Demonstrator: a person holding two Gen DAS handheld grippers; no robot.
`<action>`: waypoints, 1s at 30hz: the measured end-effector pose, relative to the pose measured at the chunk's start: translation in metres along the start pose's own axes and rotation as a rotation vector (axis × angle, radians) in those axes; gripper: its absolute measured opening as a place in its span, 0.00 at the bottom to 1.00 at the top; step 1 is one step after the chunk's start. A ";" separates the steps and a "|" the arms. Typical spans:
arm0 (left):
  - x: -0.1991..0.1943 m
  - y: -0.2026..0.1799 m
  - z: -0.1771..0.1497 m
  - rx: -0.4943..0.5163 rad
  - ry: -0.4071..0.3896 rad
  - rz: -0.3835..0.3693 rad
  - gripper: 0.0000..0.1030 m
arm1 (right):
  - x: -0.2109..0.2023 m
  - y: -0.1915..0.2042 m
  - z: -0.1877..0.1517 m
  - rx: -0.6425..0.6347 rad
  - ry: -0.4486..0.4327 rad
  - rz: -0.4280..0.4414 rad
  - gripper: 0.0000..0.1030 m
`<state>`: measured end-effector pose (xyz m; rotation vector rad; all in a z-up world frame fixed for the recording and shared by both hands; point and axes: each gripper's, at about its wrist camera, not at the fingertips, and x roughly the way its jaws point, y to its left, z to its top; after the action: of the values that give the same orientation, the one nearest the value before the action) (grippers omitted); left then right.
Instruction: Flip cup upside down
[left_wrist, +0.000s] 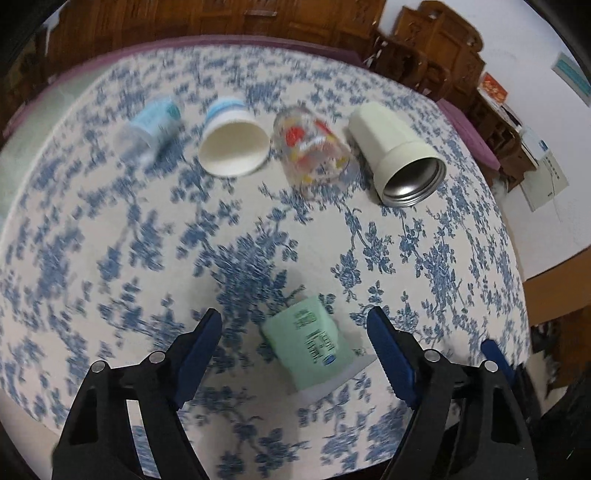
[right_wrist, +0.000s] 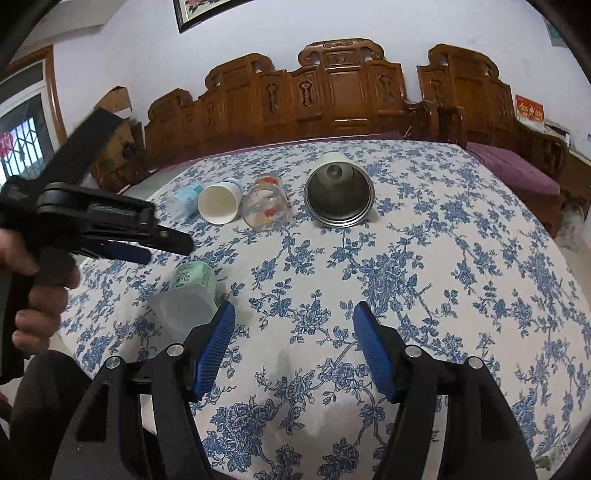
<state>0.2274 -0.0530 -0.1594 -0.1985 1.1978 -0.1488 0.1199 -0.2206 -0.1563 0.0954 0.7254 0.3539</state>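
Blue flowers cover the white tablecloth (right_wrist: 424, 258) on the table, and five cups lie tipped on their sides across it. Nearest the person is a green plastic cup (left_wrist: 310, 341), its clear wide mouth turned toward the near edge; in the left wrist view it lies at about 6 o'clock, between the blue pads of the left gripper (left_wrist: 295, 350), whose fingers stand wide apart and touch nothing. In the right wrist view the same green cup (right_wrist: 190, 291) sits at about 9 o'clock, just beside the left pad of the right gripper (right_wrist: 293, 347), which is also spread open and empty.

Farther back, toward 12 o'clock, a row of four lies close together: a small blue-labelled cup (left_wrist: 151, 125), a white paper cup (left_wrist: 234, 142) with a blue band, a clear glass (left_wrist: 314, 147) with red and yellow print, and a cream steel-lined tumbler (left_wrist: 397, 151) with its mouth facing the person.

A hand (right_wrist: 40, 291) grips the left gripper's handle at 9 o'clock in the right wrist view. A carved wooden bench (right_wrist: 332, 92) stands behind the table.
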 end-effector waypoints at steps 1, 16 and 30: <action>0.006 0.000 0.001 -0.018 0.022 -0.007 0.75 | 0.000 0.000 0.000 0.003 -0.001 0.003 0.67; 0.046 0.007 0.003 -0.144 0.152 -0.022 0.54 | 0.003 -0.001 -0.002 0.011 -0.004 0.033 0.67; 0.029 -0.031 0.014 0.155 -0.112 0.074 0.50 | 0.006 -0.006 -0.002 0.031 0.008 0.033 0.67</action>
<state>0.2506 -0.0885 -0.1740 -0.0263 1.0756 -0.1625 0.1242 -0.2239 -0.1630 0.1355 0.7378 0.3747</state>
